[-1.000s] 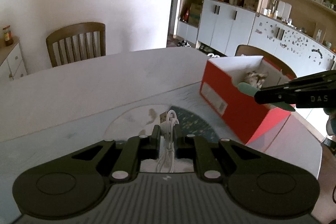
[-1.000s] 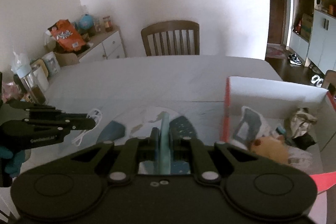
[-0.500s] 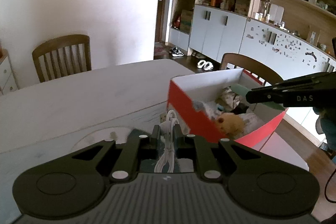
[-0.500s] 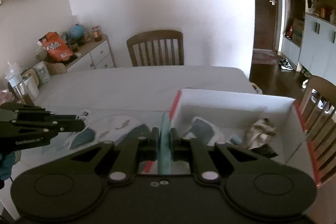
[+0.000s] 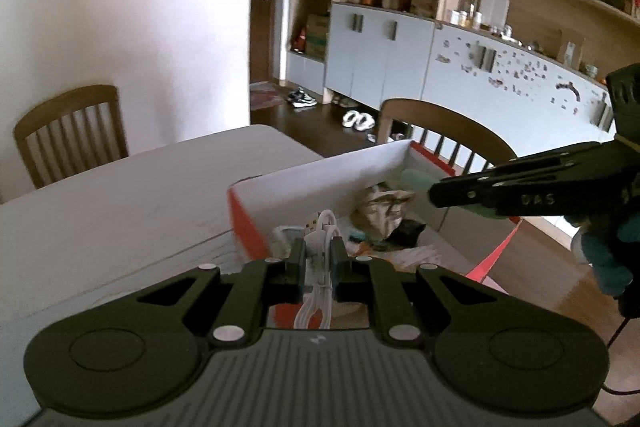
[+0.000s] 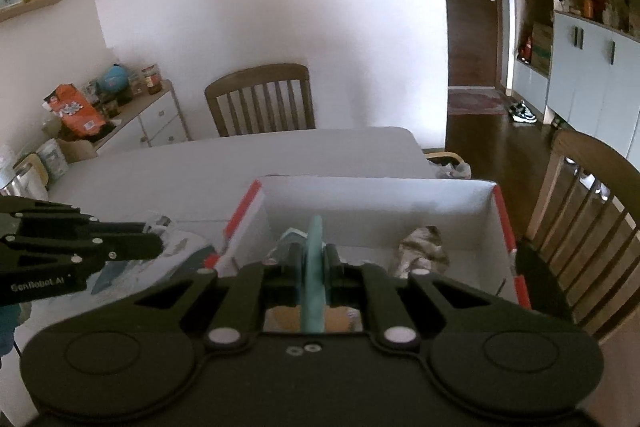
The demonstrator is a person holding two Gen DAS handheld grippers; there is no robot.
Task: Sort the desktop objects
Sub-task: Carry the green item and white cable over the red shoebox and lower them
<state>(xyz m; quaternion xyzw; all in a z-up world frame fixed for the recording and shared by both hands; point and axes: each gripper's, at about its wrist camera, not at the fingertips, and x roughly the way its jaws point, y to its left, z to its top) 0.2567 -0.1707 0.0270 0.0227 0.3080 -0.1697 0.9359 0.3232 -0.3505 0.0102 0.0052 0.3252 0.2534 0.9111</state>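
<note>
Red box [image 5: 244,223] now nearer, white cable [image 5: 320,267] now above it

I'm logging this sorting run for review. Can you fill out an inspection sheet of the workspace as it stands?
Surface: white table, mostly bare at its far end.
Job's things: red cardboard box with white inside, holding crumpled wrapping and other items.
Clutter: patterned mat beside the box.
Grippers: left gripper shut on a white USB cable; right gripper shut on a flat teal piece; both over the box.
Cables: only the held one.
Surroundings: wooden chairs, cabinets, sideboard.
</note>
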